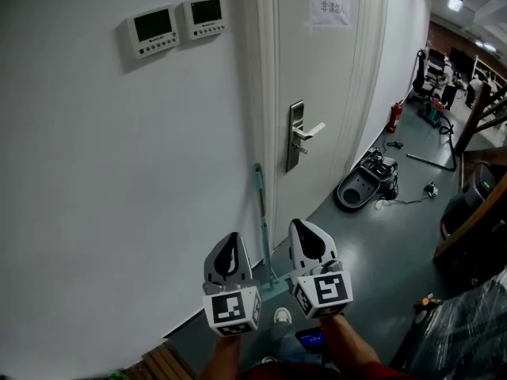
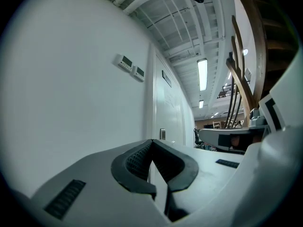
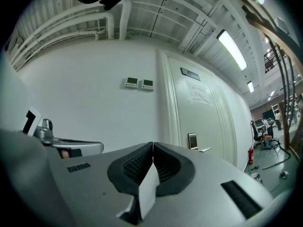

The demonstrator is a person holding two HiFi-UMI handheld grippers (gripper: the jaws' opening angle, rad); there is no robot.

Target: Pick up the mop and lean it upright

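**Item: mop [image 1: 262, 220].** Teal handle. It stands near-upright beyond the jaw tips, in the gap between the two grippers, with its top resting at the door frame [image 1: 267, 93] and its head on the floor [image 1: 372, 244] below the tips.

**Item: left gripper [image 1: 230, 242].** Jaws closed tip to tip with nothing clamped. It is apart from the handle, on the handle's left.

**Item: right gripper [image 1: 307, 229].** Jaws closed tip to tip with nothing clamped. It is apart from the handle, on the handle's right.

**Step in hand (judgement).** The lean looks done, and what is left is checking that it holds.
- Keep both sets of tips off the handle.
- Draw the grippers straight back rather than across it.
- Watch the head for sliding on the smooth floor.
- If it creeps, take the handle high between the pads and reset the foot farther out from the wall [image 1: 119, 172].

**View notes.**
- Only the head view shows the mop, its foot and the floor. In both gripper views the mop lies below the jaw bodies and is unseen.
- The left gripper view gives the pad faces [image 2: 137, 161] meeting at the tip, with the other gripper off to the right of its jaws.
- The right gripper view gives its closed pads [image 3: 138, 166]. Above the tips it shows two wall panels [image 3: 138, 83], the door notice [image 3: 198, 92] and the door handle [image 3: 196, 142], plus ceiling pipes that the head view lacks.
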